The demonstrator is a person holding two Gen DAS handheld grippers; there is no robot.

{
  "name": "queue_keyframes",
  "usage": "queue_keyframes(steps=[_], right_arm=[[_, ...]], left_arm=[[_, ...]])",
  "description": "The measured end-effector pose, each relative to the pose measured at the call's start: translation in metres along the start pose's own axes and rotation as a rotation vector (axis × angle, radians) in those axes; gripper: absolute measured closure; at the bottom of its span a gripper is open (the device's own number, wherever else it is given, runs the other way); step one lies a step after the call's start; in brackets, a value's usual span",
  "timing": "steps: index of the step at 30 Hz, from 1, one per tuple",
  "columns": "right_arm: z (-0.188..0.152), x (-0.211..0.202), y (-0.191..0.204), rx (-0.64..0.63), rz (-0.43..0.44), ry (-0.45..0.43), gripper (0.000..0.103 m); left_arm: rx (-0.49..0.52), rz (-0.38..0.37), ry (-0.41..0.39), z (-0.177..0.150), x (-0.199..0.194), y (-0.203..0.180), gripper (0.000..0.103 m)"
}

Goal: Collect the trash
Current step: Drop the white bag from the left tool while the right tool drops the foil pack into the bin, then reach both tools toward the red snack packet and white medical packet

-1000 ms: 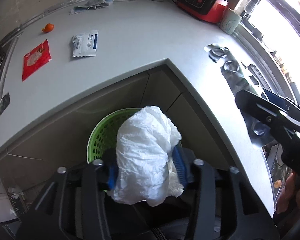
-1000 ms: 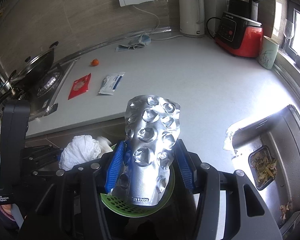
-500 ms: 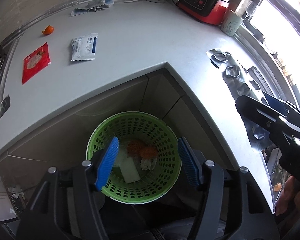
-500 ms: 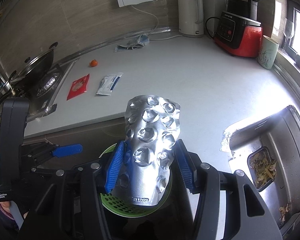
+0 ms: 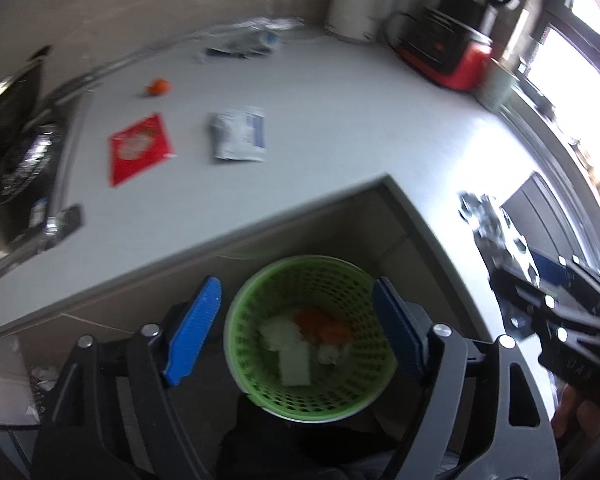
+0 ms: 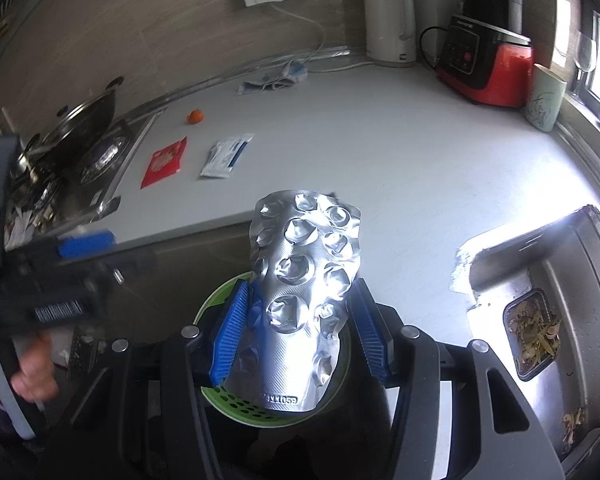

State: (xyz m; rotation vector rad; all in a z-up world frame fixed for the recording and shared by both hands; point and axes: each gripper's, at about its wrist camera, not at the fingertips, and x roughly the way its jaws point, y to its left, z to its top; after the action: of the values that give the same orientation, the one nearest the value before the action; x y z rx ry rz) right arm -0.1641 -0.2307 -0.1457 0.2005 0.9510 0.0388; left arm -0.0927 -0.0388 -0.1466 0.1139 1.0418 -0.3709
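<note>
Right wrist: right gripper clamps dimpled, crumpled silver blister sheet; left gripper opening, seemingly empty.

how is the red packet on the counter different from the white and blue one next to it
The red packet is plain red with a pale print; the white packet is white with a blue panel. The red packet sits nearer the stove, the white packet farther. Both lie flat and apart on the counter.

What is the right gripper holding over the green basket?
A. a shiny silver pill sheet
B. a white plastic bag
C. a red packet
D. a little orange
A: the blue pads of the right gripper clamp the silver pill sheet above the green basket, while the red packet and the little orange lie on the counter.
</note>
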Motion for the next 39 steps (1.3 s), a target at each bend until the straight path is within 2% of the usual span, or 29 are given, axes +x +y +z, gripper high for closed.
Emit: queue_keyframes(steps=[5,9,11,13,15,17,19,23,39], right_arm=[[-0.008,0.014,0.014,-0.052,0.035,0.036,0.049],[-0.014,0.027,0.026,-0.099,0.054,0.067,0.047],[-0.015,0.032,0.032,-0.117,0.060,0.074,0.030],[-0.016,0.037,0.038,-0.145,0.052,0.076,0.021],[-0.016,0.038,0.043,-0.169,0.043,0.076,0.019],[-0.016,0.036,0.046,-0.185,0.038,0.074,0.008],[-0.015,0.033,0.049,-0.197,0.021,0.060,0.002],[-0.014,0.030,0.050,-0.217,0.007,0.056,0.002],[-0.003,0.034,0.047,-0.187,0.003,0.063,0.002]], left_arm=[[-0.061,0.059,-0.022,0.001,-0.011,0.027,0.015],[-0.101,0.083,-0.023,-0.001,-0.015,0.041,0.013],[-0.115,0.086,-0.019,-0.002,-0.015,0.045,0.012],[-0.128,0.087,-0.016,-0.004,-0.015,0.047,0.012],[-0.133,0.087,-0.012,-0.004,-0.014,0.050,0.012],[-0.134,0.087,-0.008,-0.004,-0.014,0.050,0.012],[-0.137,0.083,-0.007,-0.004,-0.014,0.051,0.012],[-0.145,0.082,-0.011,-0.002,-0.015,0.053,0.008],[-0.156,0.096,-0.001,0.004,-0.011,0.065,0.008]])
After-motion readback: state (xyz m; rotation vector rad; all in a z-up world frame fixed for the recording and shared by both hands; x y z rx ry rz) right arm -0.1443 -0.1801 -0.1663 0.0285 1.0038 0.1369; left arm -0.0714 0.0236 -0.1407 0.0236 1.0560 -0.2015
